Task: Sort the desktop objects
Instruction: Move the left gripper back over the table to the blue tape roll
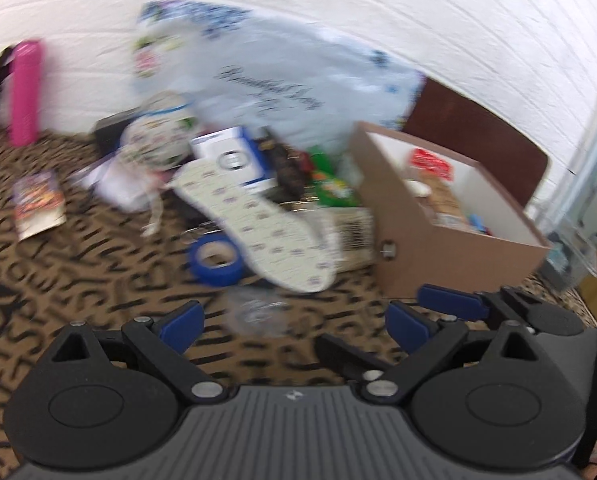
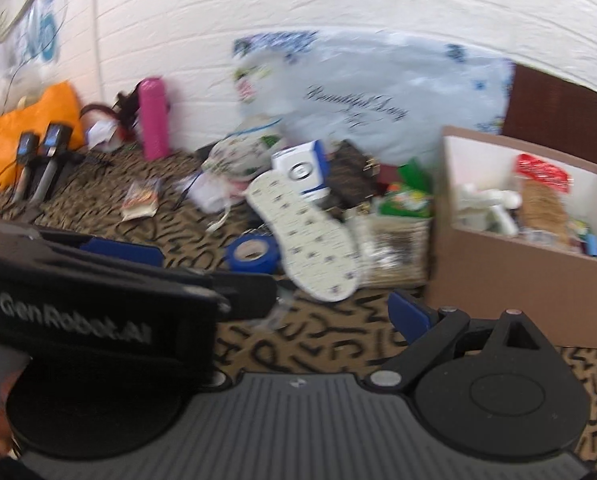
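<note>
A heap of loose objects is seen at the centre of both frames on the patterned desk [image 1: 78,264]: a white insole [image 1: 258,224] leaning over a blue tape roll [image 1: 215,258], with a white-and-blue box [image 1: 234,158] behind. A cardboard box [image 1: 454,256], partly filled, is set at the right. The left tool [image 1: 294,322] is held open and empty at the lower edge. The right tool [image 2: 330,312] is half hidden by the other gripper; its state cannot be told.

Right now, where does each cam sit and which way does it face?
Left wrist: on the left gripper, low over the letter-patterned cloth, facing the white brick wall; own open blue-padded fingers show, right gripper's fingers at right.
Right wrist: on the right gripper, same heading; left gripper's body covers its left side.
Shared: blue tape roll, white patterned insole, brown cardboard box.
</note>
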A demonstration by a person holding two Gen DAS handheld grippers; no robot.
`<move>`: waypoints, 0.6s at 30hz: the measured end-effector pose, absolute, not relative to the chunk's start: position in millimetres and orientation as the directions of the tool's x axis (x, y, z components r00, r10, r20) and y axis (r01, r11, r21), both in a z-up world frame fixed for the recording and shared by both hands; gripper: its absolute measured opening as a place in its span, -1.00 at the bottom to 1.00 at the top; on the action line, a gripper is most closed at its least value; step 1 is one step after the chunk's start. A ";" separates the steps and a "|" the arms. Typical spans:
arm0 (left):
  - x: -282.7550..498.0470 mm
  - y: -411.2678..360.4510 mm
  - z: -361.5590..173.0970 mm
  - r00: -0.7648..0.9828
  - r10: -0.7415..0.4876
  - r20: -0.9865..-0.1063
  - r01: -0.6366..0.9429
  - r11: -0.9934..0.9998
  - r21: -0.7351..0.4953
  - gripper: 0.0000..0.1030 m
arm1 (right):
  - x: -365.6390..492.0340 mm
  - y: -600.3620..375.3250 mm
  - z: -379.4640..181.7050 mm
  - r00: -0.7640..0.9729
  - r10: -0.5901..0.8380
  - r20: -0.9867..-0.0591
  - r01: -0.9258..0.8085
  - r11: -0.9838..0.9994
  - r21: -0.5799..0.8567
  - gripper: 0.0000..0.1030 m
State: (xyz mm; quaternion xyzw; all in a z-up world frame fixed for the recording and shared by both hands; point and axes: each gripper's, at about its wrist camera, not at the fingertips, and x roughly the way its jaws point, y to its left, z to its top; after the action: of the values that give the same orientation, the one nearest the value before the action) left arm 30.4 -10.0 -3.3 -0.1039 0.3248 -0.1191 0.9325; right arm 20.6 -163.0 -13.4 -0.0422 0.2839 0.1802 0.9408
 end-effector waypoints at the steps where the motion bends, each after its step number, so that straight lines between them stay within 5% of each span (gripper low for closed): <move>1: 32.4 -1.0 -7.5 0.763 -0.266 -0.589 0.126 0.955 -0.268 0.94 | 23.5 -157.4 -17.1 0.770 0.317 -0.554 -0.368 0.930 0.020 0.85; 8: 65.1 49.8 -32.7 0.756 -0.185 -0.628 -0.017 0.953 -0.301 0.94 | 51.8 -137.9 -39.3 0.761 0.281 -0.586 -0.336 0.942 0.015 0.78; 18: 123.6 58.4 -56.0 0.712 -0.219 -0.667 -0.041 0.936 -0.351 0.81 | 103.8 -125.5 -56.9 0.771 0.268 -0.578 -0.273 0.959 0.081 0.24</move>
State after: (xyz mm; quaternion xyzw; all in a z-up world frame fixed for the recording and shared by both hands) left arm 123.6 58.4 -56.0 -0.1727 0.3761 -0.0491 0.9090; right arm 103.8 -125.5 -56.9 -0.0038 0.3065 0.1439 0.9409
